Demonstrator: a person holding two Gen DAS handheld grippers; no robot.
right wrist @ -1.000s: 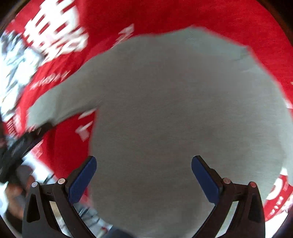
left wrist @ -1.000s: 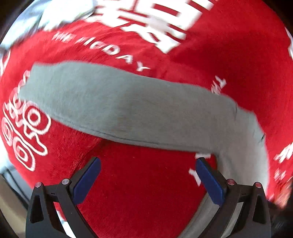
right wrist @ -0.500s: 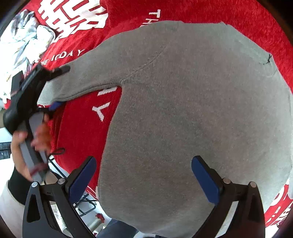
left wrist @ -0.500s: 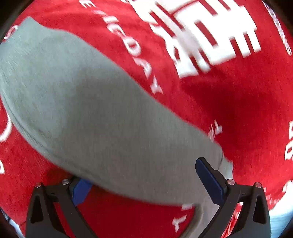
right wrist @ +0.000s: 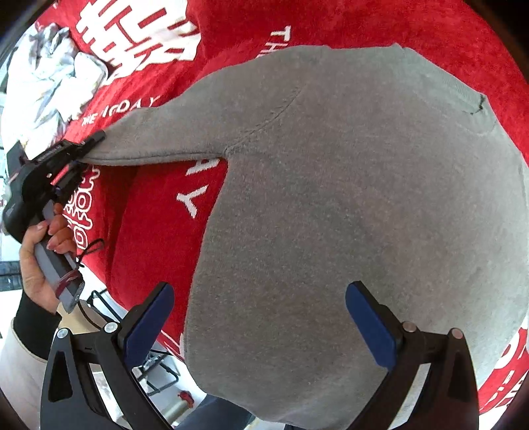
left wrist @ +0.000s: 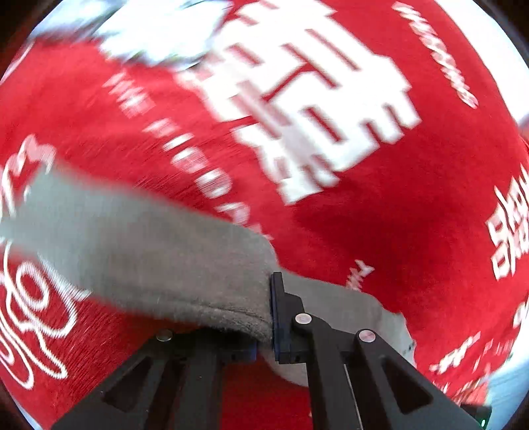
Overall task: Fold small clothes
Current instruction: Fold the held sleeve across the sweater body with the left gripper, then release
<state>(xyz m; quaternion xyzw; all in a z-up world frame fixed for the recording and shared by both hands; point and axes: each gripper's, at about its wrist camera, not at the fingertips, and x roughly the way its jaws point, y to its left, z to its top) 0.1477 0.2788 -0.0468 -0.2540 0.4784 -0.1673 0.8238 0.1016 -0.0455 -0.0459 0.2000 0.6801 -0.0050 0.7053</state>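
Note:
A small grey sweatshirt (right wrist: 347,205) lies flat on a red cloth with white lettering (right wrist: 396,23). Its sleeve (right wrist: 158,142) stretches out to the left. My left gripper (left wrist: 269,307) is shut on the end of that grey sleeve (left wrist: 148,258); in the right wrist view the left gripper (right wrist: 94,140) shows pinching the cuff. My right gripper (right wrist: 261,317) is open and empty, hovering over the lower body of the sweatshirt.
A crumpled white and grey garment (right wrist: 49,82) lies at the far left of the red cloth; it also shows blurred in the left wrist view (left wrist: 155,29). The table's near edge (right wrist: 109,291) runs below the left hand, with a wire rack beneath.
My left gripper has closed on the sleeve end, which it was only hovering over before. The right gripper has stayed open over the sweatshirt body.

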